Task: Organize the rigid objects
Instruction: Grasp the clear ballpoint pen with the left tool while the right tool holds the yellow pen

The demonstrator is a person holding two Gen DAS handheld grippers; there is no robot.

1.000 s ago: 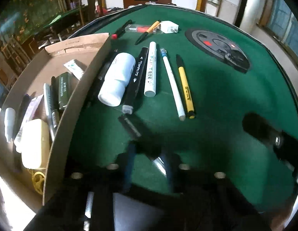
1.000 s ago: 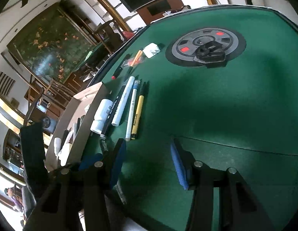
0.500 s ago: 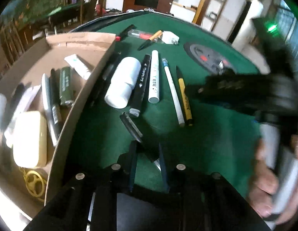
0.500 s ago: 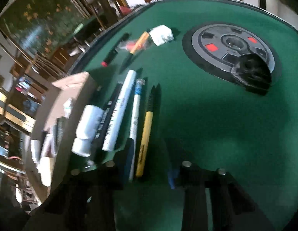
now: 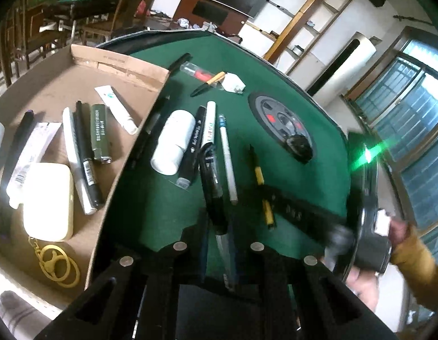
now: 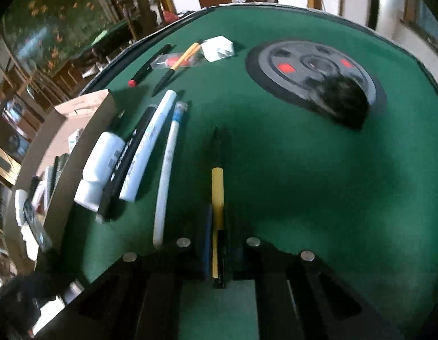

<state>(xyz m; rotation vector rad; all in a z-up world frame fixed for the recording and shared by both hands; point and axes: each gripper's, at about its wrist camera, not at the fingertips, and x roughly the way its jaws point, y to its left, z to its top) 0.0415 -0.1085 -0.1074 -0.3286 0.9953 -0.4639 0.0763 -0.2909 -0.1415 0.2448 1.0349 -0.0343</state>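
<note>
While both hand-held grippers pinch pens, the right hand-held gripper (image 6: 219, 252) clamps the light, stiff, slippery yellow pen (image 6: 218, 187) near its tail; the left hand-held gripper (image 5: 217, 243) seemingly nips a black pen (image 5: 212, 181).

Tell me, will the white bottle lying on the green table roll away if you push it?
Probably, if pushed sideways: the white bottle is round and lies on its side on the flat green table. The black marker beside it may stop it going that way. It looks like stiff plastic, so it likely won't bend.

Bare felt (image 6: 318, 184) right of pens (image 6: 165, 175); box wall (image 5: 128, 153) blocks left.
</note>
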